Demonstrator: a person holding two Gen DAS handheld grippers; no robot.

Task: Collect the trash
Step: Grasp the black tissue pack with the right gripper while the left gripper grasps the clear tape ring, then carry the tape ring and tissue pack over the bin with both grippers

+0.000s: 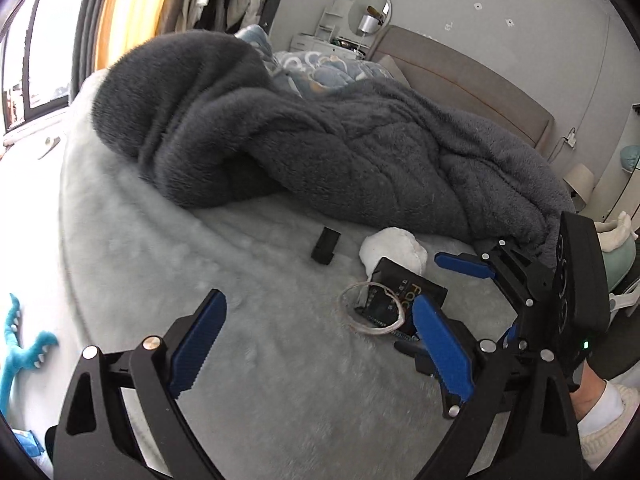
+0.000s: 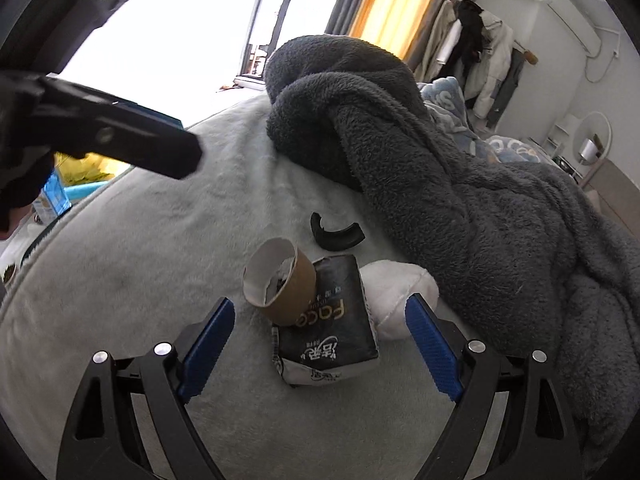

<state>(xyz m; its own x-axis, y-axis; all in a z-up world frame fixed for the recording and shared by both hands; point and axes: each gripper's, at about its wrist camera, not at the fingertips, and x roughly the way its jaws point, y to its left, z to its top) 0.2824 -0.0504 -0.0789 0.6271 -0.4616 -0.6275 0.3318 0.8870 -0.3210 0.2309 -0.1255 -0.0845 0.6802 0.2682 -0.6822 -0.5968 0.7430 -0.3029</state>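
A pale fleece bed [image 2: 140, 240] fills both views, with a dark grey blanket [image 2: 460, 184] heaped upper right. At centre of the right wrist view a black packet [image 2: 332, 320] lies lengthwise toward the camera, a brown paper cup [image 2: 280, 288] tipped across its far end. The right gripper [image 2: 320, 354], jaws wide and empty, straddles the packet and sits nearer. The left gripper [image 1: 320, 346] is also open and empty.

Rumpled dark grey fleece blanket [image 1: 328, 140] heaped across the far half of the pale plush bed cover [image 1: 192, 264]. Blue patterned quilt [image 1: 320, 66] behind it, toward the tan headboard [image 1: 472, 80]. Small white cushion [image 2: 400, 300] just at the blanket's near edge. Coats [image 2: 484, 64] hung on the far wall. Round mirror [image 1: 370, 12] beyond the headboard. Teal toy [image 1: 24, 344], perhaps a dinosaur, off the bed's left edge.
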